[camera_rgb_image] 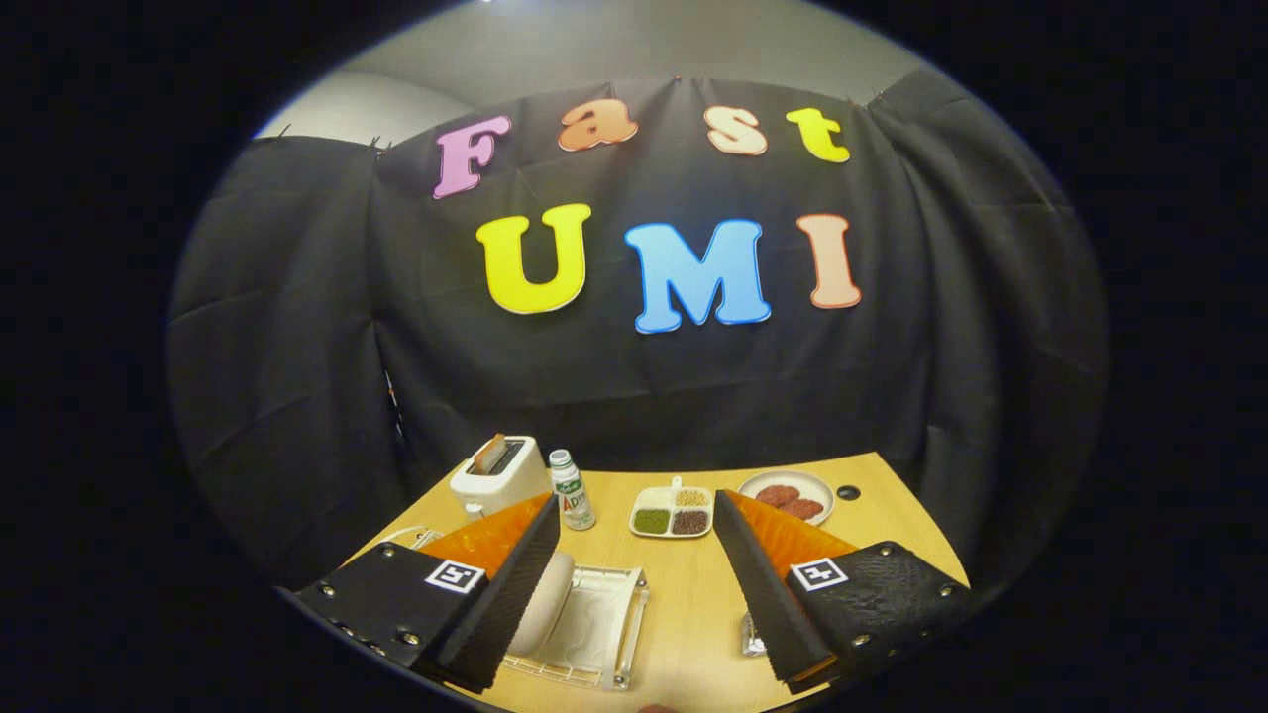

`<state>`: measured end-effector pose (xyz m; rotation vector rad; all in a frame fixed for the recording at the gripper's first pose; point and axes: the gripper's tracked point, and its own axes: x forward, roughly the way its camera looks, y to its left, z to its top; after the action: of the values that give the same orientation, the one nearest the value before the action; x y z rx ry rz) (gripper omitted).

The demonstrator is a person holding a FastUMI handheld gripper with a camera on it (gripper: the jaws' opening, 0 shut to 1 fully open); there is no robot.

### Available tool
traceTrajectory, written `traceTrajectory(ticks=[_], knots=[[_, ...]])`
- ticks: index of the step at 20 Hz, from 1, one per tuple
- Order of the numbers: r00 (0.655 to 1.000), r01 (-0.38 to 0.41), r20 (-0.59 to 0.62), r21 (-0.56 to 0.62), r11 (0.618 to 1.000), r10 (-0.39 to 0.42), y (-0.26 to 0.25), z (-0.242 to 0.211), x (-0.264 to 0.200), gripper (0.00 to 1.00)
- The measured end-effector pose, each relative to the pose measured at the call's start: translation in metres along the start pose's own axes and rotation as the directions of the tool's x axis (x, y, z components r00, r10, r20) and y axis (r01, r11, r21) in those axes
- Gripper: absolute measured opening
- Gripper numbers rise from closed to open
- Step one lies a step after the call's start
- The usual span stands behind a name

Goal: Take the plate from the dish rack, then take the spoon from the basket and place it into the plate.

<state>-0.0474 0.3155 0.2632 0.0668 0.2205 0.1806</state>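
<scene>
My gripper hangs open above the near part of a wooden table, with nothing between its fingers. A white plate stands on edge in a clear dish rack. It sits right beside the inner face of the left finger, which hides part of it. The rack lies below and between the fingers, closer to the left one. A small shiny thing peeks out from behind the right finger; I cannot tell what it is.
Beyond the fingers, along the table's far edge, stand a white toaster with a slice in it, a small bottle, a divided dish of grains and a plate of brown food. Black cloth walls the table in.
</scene>
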Motion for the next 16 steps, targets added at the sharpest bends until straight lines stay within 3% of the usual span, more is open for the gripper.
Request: traceTrajectory(ticks=[8, 16], knots=[[0.962, -0.020, -0.274, -0.039, 0.999, 0.008, 0.038, -0.055, 0.032, 0.97], [0.880, 0.021, -0.474, 0.007, 1.000, -0.015, 0.054, -0.123, 0.067, 0.97]])
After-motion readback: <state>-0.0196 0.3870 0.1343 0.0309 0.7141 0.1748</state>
